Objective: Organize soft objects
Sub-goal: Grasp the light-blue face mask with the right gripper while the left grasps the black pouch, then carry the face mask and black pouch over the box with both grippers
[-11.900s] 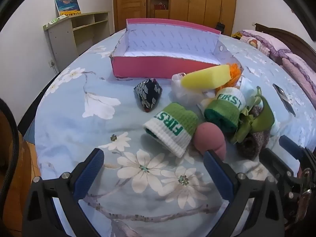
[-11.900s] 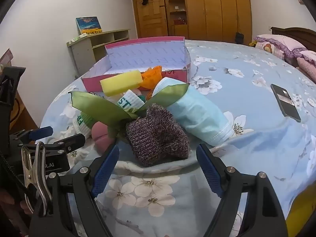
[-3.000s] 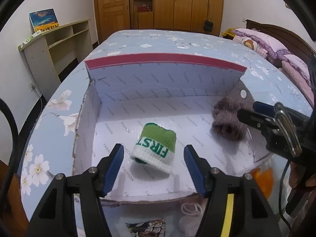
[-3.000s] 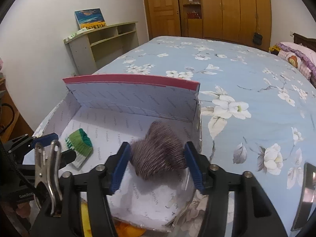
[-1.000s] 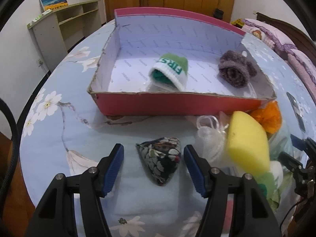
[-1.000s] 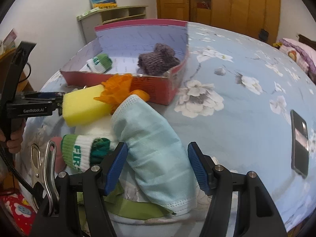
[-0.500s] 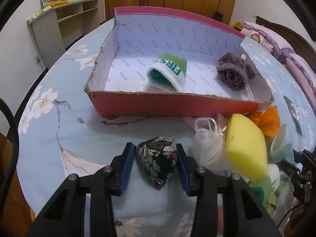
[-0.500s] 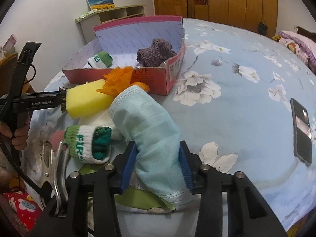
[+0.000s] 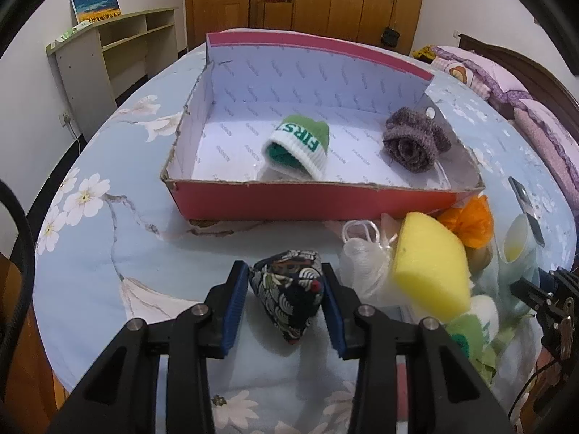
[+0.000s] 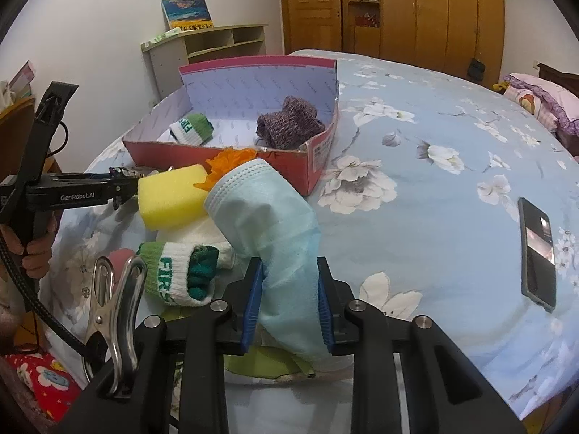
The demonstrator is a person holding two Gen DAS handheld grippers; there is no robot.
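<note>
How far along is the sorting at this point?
Done: a green cuff and the purple knit lie in the box. In hand: the left claw has just closed on the patterned pouch, the right claw on the blue mask. Left outside: the sponge, orange ball, mesh puff and second cuff.

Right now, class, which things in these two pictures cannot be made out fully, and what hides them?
- Pink ball: right wrist view, mostly behind the green-white sock.
- Green cloth: under the blue face mask.
- Phone: left wrist view, too small and warped at the edge.
</note>
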